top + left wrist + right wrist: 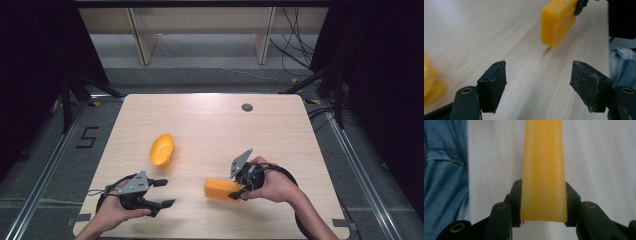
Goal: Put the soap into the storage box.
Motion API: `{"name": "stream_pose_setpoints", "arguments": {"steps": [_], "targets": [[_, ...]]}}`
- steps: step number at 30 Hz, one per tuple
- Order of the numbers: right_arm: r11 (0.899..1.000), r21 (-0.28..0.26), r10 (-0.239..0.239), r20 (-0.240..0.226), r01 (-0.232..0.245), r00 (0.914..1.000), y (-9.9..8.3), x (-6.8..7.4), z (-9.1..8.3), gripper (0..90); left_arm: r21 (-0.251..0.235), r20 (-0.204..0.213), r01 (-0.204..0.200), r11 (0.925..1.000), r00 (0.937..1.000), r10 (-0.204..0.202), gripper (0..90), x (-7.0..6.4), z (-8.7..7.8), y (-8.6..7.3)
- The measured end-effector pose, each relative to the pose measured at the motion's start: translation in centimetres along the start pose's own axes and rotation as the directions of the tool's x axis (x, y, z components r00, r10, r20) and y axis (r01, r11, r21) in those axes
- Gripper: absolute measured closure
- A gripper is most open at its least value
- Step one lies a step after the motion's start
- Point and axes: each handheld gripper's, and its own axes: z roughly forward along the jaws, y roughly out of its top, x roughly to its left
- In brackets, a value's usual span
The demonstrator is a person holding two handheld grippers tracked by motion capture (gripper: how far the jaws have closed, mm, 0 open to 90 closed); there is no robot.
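A yellow-orange block hangs just over the wooden table at the front right, with my right gripper shut on its right end. In the right gripper view the block runs straight out from between the jaws. My left gripper is at the front left, open, with nothing between its fingers. Its own view shows the block ahead, apart from it. An orange bowl lies tilted on its side left of centre.
A small grey round disc is set in the table near the far edge. Blue cloth of the person's clothing shows beside the table's near edge. Dark curtains and cables surround the table.
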Motion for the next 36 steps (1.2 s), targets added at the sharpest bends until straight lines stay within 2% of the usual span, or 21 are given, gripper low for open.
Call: {"name": "stream_pose_setpoints", "arguments": {"steps": [1,2,3,4,5,6,7,9,14,17,20,23,25,26,28,29,30,32,33,35,36], "targets": [[1.000,0.007,0.002,0.001,-0.002,1.0000,0.3,0.5,-0.1,61.5,-0.003,0.028,-0.010,0.9999,0.9996,0.010,27.9,-0.4,0.7,0.4],[0.999,-0.007,-0.033,-0.019,0.032,0.9993,0.6,0.8,0.0,61.5,-0.006,0.044,-0.037,0.9993,0.9983,0.038,28.0,-0.6,1.3,0.8],[1.000,-0.001,-0.026,-0.019,0.026,0.9995,0.8,1.2,-0.1,61.5,0.010,0.059,-0.061,0.9981,0.9964,0.061,28.0,-0.8,1.8,1.1],[0.998,-0.015,-0.064,-0.035,0.063,0.9973,1.0,1.4,0.0,61.5,0.019,0.073,-0.084,0.9963,0.9939,0.083,28.1,-1.1,2.3,1.4],[0.999,-0.006,-0.051,-0.029,0.051,0.9982,1.2,1.8,-0.1,61.5,0.027,0.095,-0.095,0.9951,0.9912,0.092,28.5,-1.4,2.9,1.7],[0.998,-0.004,-0.065,-0.037,0.065,0.9972,1.3,2.0,-0.1,61.5,0.046,0.105,-0.142,0.9889,0.9851,0.136,28.5,-1.5,3.3,2.0],[0.997,-0.002,-0.071,-0.041,0.071,0.9966,1.7,2.3,0.0,61.5,0.055,0.120,-0.166,0.9846,0.9801,0.158,28.5,-1.7,3.7,2.2],[0.997,0.002,-0.080,-0.039,0.080,0.9960,1.8,2.5,0.1,61.5,0.060,0.134,-0.189,0.9801,0.9746,0.180,28.6,-1.8,4.2,2.6],[0.995,-0.003,-0.101,-0.056,0.101,0.9933,2.3,2.9,0.5,61.5,0.044,0.185,-0.200,0.9788,0.9646,0.189,30.7,-2.0,5.0,3.2],[0.995,0.001,-0.100,-0.056,0.100,0.9934,2.4,3.1,0.6,61.5,0.026,0.214,-0.183,0.9827,0.9613,0.174,33.5,-2.1,5.5,3.3],[0.994,-0.007,-0.107,-0.057,0.107,0.9926,2.6,3.2,0.7,61.5,0.029,0.228,-0.198,0.9798,0.9557,0.186,36.4,-2.1,5.9,3.2],[0.993,-0.009,-0.118,-0.062,0.117,0.9911,2.8,3.4,0.7,61.5,0.018,0.267,-0.204,0.9787,0.9444,0.192,39.8,-2.1,6.3,3.2],[0.992,-0.018,-0.126,-0.069,0.125,0.9896,2.9,3.4,0.8,61.5,0.011,0.278,-0.209,0.9778,0.9400,0.198,44.0,-2.3,6.5,3.2],[0.993,-0.030,-0.114,-0.073,0.113,0.9908,3.0,3.5,0.9,61.5,0.008,0.270,-0.221,0.9753,0.9395,0.210,46.2,-2.3,6.5,3.2],[0.990,-0.030,-0.143,-0.079,0.141,0.9866,3.0,3.4,1.0,61.4,0.005,0.289,-0.202,0.9793,0.9380,0.192,52.2,-2.3,6.6,3.2],[0.988,-0.037,-0.151,-0.076,0.148,0.9856,3.1,3.4,1.1,61.4,0.009,0.295,-0.208,0.9781,0.9353,0.196,55.6,-2.3,6.6,3.1],[0.988,-0.035,-0.152,-0.072,0.150,0.9857,3.0,3.4,1.1,61.4,-0.004,0.289,-0.199,0.9800,0.9381,0.191,57.7,-2.5,6.7,3.0],[0.980,-0.063,-0.193,-0.087,0.188,0.9773,3.1,3.3,1.4,60.9,-0.002,0.297,-0.194,0.9810,0.9367,0.186,59.7,-2.5,6.6,2.9],[0.984,-0.046,-0.175,-0.073,0.171,0.9819,2.9,3.3,1.2,60.6,-0.002,0.294,-0.196,0.9807,0.9372,0.188,60.1,-2.6,6.6,2.8],[0.986,-0.060,-0.157,-0.079,0.153,0.9844,2.9,3.3,1.1,56.0,0.011,0.282,-0.217,0.9761,0.9374,0.205,60.4,-2.7,6.4,2.9],[0.988,-0.077,-0.140,-0.094,0.133,0.9857,2.8,3.1,1.0,50.3,0.011,0.264,-0.219,0.9756,0.9418,0.208,60.4,-2.7,6.4,2.8]]}}
